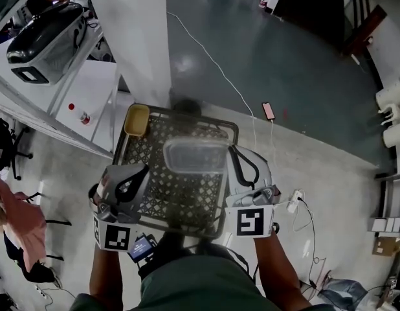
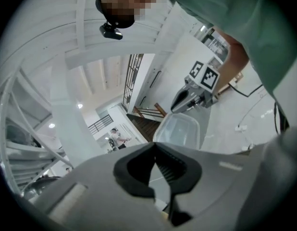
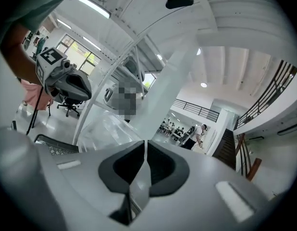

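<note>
While I lean over it, crate: black lattice plastic crate (image 1: 158, 173), right below me.
Container: clear rectangular plastic container (image 1: 195, 155), lying on the crate toward its far rim.
Tub: small yellow plastic tub (image 1: 136, 120), at the crate's far left corner.
Left gripper (image 2: 155, 150): at the crate's near left corner, jaws closed, nothing between them.
Right gripper (image 3: 145, 148): at the crate's near right side, jaws closed, empty.
</note>
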A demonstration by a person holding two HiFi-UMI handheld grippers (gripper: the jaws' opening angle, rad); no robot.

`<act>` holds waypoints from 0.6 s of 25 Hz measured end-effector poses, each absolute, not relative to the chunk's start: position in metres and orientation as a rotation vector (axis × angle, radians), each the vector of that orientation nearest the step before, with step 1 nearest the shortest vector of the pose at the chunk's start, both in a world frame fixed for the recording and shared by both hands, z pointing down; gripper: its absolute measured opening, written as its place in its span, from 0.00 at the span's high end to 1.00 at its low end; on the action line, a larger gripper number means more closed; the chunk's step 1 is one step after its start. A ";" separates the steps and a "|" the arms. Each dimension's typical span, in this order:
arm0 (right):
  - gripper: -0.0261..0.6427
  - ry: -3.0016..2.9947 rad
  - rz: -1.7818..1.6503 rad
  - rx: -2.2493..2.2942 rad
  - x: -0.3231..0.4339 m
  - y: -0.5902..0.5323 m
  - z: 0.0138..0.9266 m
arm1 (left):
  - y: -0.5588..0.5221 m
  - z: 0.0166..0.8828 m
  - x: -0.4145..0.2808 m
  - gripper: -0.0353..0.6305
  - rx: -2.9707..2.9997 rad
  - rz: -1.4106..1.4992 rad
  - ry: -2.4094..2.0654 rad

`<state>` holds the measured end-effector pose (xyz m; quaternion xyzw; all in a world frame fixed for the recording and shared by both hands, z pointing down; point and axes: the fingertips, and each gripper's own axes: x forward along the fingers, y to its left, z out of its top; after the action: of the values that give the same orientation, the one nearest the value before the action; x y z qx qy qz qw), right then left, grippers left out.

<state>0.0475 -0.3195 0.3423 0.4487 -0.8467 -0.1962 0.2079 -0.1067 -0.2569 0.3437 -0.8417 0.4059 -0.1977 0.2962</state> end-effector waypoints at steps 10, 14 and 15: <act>0.92 -2.413 -0.655 1.316 0.068 -0.280 0.269 | -0.230 0.313 -0.095 0.94 -2.185 -0.536 1.096; 0.92 -2.431 -0.693 1.327 0.073 -0.265 0.250 | -0.220 0.302 -0.090 0.94 -2.173 -0.520 1.099; 0.92 -2.433 -0.696 1.326 0.075 -0.261 0.247 | -0.217 0.299 -0.088 0.94 -2.172 -0.512 1.099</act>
<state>0.0746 -0.2608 0.2466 0.4595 -0.8429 -0.2412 0.1418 -0.0879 -0.2169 0.2994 -0.8268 0.4185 -0.1949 0.3213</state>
